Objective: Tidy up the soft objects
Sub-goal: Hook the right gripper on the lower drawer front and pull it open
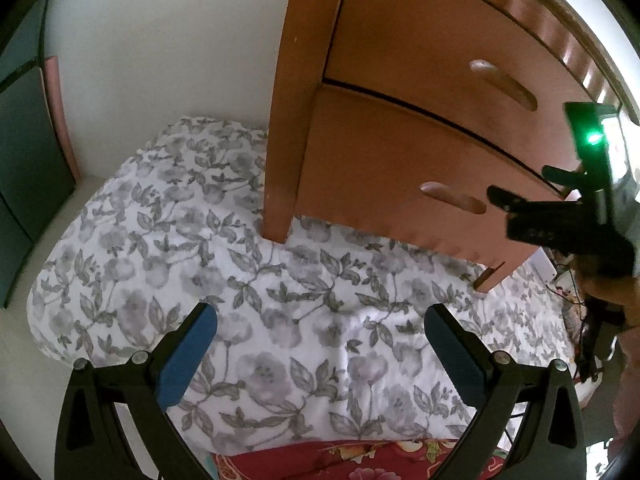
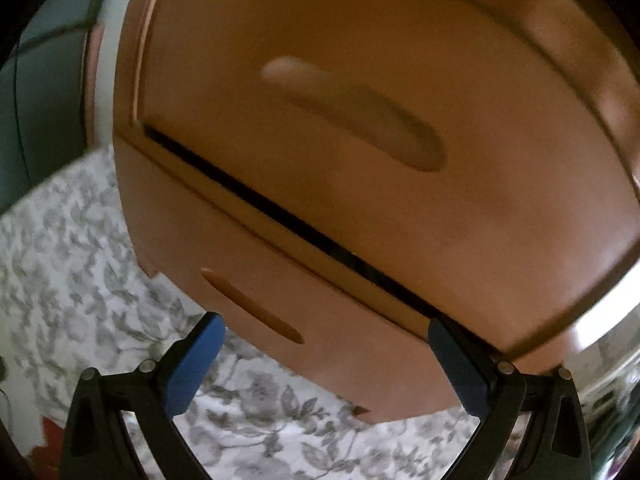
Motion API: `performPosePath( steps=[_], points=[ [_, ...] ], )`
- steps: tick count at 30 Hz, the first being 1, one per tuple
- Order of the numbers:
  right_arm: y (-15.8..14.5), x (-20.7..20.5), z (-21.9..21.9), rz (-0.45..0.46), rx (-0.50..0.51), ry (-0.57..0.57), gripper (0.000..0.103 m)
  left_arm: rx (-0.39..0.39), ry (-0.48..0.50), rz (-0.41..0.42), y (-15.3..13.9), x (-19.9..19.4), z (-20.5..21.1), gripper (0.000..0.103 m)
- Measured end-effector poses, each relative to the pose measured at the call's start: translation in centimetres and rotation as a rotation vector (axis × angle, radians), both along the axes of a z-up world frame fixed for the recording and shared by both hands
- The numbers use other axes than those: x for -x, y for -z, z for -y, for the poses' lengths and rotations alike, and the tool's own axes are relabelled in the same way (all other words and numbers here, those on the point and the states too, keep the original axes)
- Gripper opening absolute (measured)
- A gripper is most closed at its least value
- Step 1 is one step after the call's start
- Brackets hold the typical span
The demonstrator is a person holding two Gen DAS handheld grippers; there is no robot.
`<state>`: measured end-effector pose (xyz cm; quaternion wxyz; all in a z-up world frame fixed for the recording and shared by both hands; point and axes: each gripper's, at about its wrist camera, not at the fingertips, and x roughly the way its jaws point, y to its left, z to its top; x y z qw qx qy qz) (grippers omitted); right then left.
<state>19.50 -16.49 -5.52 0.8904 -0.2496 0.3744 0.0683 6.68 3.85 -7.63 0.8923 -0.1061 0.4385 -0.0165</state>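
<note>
grey-and-white floral quilt lies spread under the left gripper, jaws wide, empty, beside a brown wooden 2-drawer cabinet. right view: right gripper wide, empty, near the cabinet's lower drawer. organizing looks unstarted.

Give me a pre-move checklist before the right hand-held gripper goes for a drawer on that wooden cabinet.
1. Right hand-held gripper open and holding nothing: ok.
2. Left hand-held gripper open and holding nothing: ok.
3. Both drawers shut on the wooden cabinet: ok.
4. Lower drawer handle unobstructed: ok.
5. Right fingers lined up on a handle: not ok, it sits off to the left.
6. Floral pillow clear of the lower drawer's path: cannot tell.
</note>
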Motion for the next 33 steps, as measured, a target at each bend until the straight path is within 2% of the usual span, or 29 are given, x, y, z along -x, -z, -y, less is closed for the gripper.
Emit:
performPosePath(
  steps=[7,12,20,25,33],
  points=[
    [2.8,-0.8,-1.9,0.028,0.167,-0.036,0.101,0.033,-0.003,-0.032,1.0,-0.4,-0.6,0.103],
    [3.4,-1.3,-2.4,0.035,0.207,-0.03,0.1,0.058,-0.016,-0.047,1.5,-0.6,-1.1,0.103],
    [4.8,-1.5,-2.9,0.117,0.32,0.025,0.098,0.078,-0.037,-0.062,2.1,-0.8,-2.1,0.103],
    [5.1,-2.0,-3.0,0.089,0.347,0.015,0.092,0.098,-0.051,-0.073,2.4,-1.0,-2.7,0.103],
    [4.8,-1.5,-3.5,0.034,0.418,-0.025,0.091,0.115,-0.044,-0.088,2.9,-1.1,-2.8,0.103]
  ],
)
